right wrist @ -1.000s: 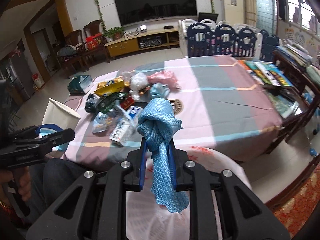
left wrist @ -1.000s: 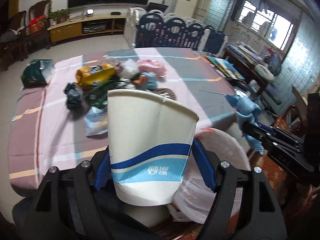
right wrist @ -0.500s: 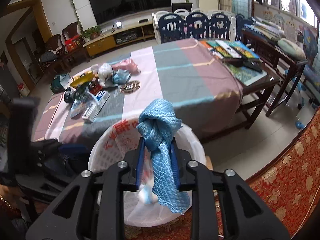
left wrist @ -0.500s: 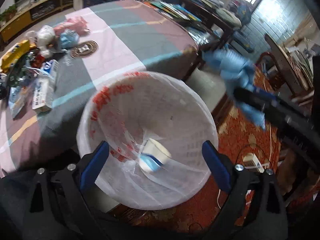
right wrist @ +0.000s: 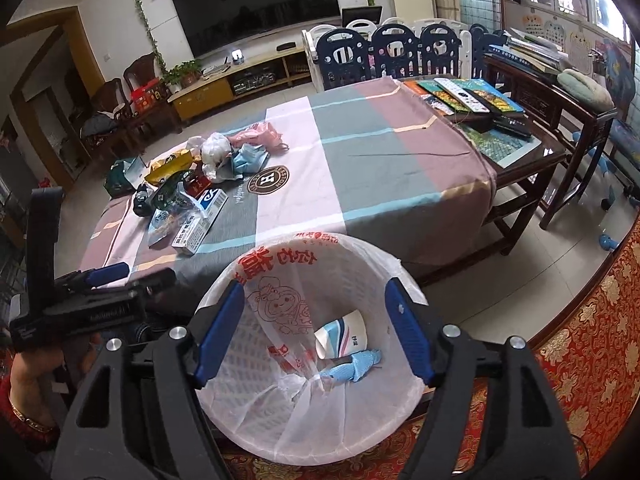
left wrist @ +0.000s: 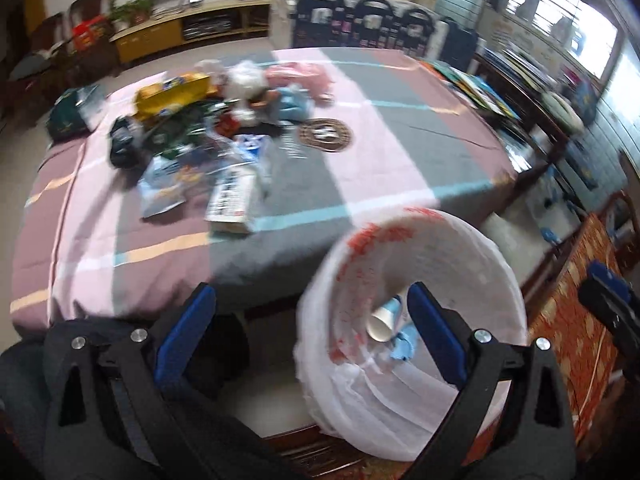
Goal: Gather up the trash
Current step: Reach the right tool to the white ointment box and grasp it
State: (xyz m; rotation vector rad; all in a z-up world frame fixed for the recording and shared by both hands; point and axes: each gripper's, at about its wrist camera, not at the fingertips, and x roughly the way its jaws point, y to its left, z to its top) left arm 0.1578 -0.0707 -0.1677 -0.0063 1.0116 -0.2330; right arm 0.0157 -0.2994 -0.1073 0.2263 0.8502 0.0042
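Left gripper (left wrist: 308, 320): black plastic frame with triangular cut-outs, silver round-head screws on each arm, two blue fingers (left wrist: 182, 330) across the lower frame. Right gripper (right wrist: 316, 332): same build, black frame, silver screws, blue finger pads (right wrist: 218, 334). In the right wrist view, left edge, the left gripper's black body carries faint white lettering, unreadable. Person's left hand (right wrist: 28, 372), lower left of frame: bare skin, thin gold bracelet (right wrist: 30, 420) at the wrist, red sleeve (right wrist: 16, 430) below it.
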